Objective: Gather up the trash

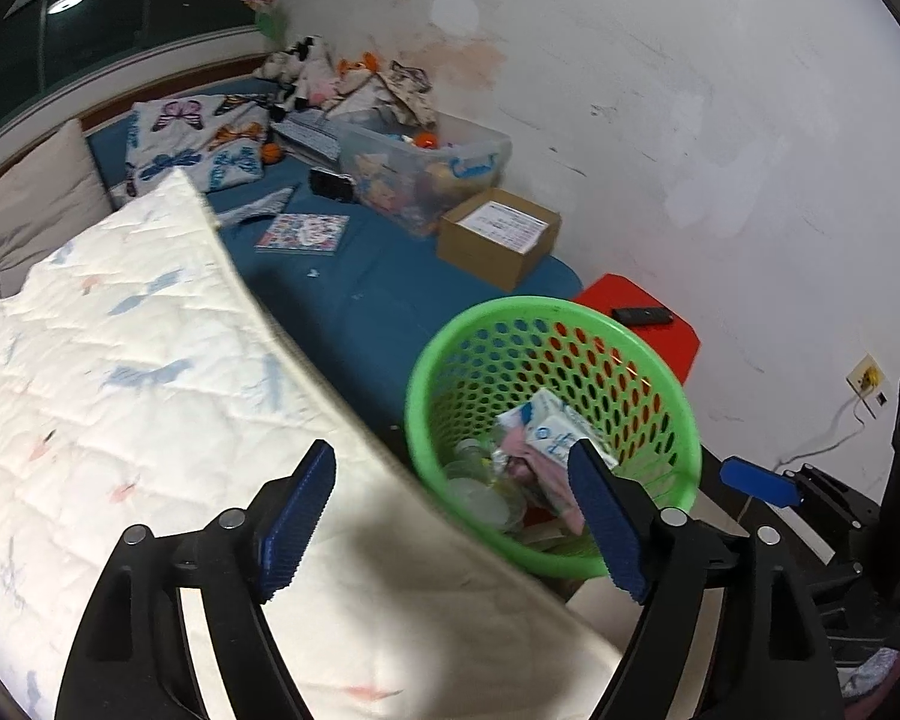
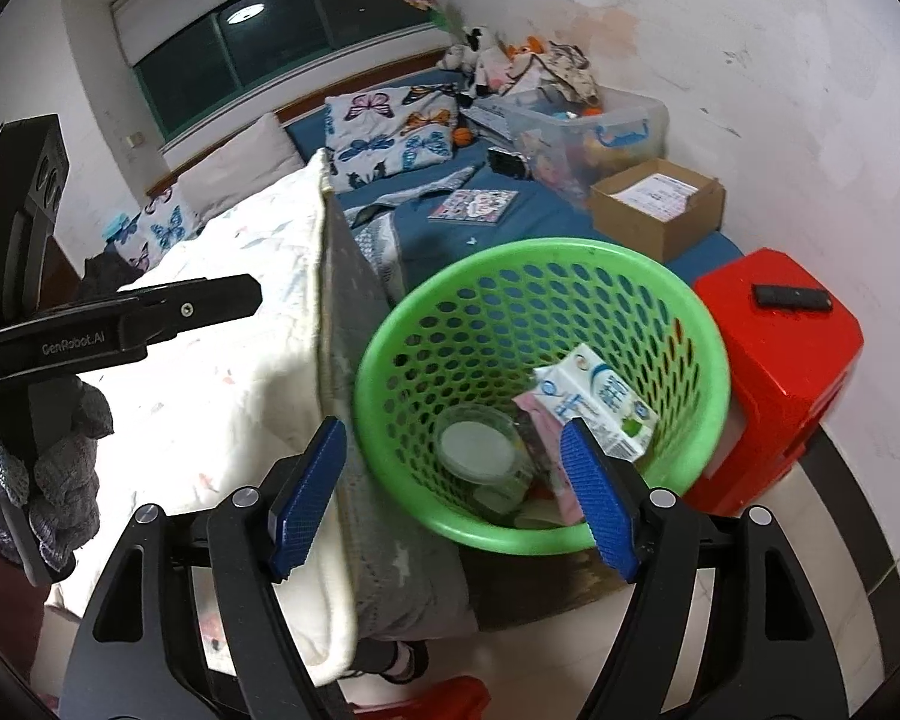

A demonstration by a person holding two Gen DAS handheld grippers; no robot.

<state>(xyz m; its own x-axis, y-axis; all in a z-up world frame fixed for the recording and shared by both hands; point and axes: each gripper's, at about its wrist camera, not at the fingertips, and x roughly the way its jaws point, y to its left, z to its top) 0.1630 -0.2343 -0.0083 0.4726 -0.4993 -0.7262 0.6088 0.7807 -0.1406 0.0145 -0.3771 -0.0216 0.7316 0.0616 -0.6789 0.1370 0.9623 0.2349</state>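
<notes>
Green plastic mesh, the wastebasket [image 2: 540,396] is sitting just ahead of the right gripper [image 2: 456,495] and ahead-right of the left gripper [image 1: 456,525], both spread wide and empty. Its light, crushable milk carton [image 2: 600,414] and slippery plastic cup [image 2: 480,450] are probably best pinched at an edge or rim.

Green mesh basket [image 2: 684,324] upright beside bed, holding milk carton [image 2: 606,405], perhaps cups.

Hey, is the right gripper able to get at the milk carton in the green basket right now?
Probably yes. The right gripper is open and empty above the green basket, whose top is uncovered. The milk carton lies on top of the other trash, with nothing over it.
</notes>
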